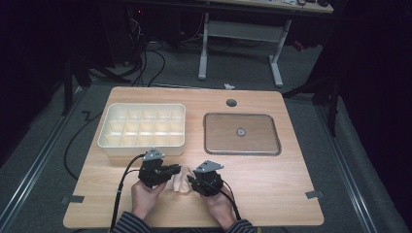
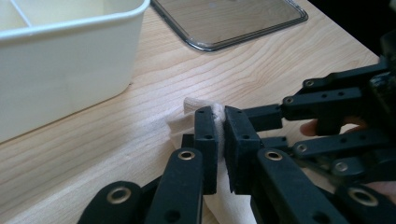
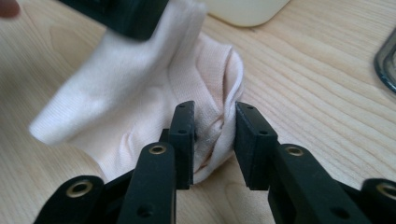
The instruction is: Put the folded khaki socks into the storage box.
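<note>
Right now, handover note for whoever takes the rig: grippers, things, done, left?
Left gripper: shut on a fold of the pale sock.
Right gripper: jaws either side of the sock's bunched edge, fabric between them; firm grip unclear.
Sock lies near the table's front edge, between both hands.
Divided white bin looks empty; flat tray beside it.
Left: probably fold the sock and bin it.

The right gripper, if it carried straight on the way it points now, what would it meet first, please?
The pale sock: bunched fabric already sits between the right gripper's jaws. Beyond it comes the left gripper, pinching the sock from the far side, though depth there is hard to judge.
</note>
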`<state>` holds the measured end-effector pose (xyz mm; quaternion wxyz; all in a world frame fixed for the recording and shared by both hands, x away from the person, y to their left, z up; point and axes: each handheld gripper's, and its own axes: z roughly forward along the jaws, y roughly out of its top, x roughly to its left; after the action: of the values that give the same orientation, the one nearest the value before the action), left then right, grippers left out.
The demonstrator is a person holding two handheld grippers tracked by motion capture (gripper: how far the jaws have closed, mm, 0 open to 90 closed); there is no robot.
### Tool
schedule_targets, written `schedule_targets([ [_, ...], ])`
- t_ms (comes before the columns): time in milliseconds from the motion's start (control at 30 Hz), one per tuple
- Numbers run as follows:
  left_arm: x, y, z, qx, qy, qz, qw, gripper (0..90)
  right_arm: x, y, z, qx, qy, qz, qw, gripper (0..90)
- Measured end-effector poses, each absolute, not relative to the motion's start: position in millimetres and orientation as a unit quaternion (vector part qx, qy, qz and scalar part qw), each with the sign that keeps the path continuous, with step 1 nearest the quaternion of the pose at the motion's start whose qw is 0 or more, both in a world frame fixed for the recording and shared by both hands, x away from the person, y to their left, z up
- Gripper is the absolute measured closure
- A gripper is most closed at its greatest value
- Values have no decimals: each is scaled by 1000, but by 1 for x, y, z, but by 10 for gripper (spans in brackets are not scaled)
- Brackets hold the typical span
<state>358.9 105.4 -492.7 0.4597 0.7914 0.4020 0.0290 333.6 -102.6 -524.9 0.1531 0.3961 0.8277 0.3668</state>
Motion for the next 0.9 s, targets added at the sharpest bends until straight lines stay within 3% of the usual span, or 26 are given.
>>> schedule_targets([
  [900, 370, 89, -496, 785, 398, 15, 475, 844, 342, -98, -528, 371, 837, 380, 133, 744],
])
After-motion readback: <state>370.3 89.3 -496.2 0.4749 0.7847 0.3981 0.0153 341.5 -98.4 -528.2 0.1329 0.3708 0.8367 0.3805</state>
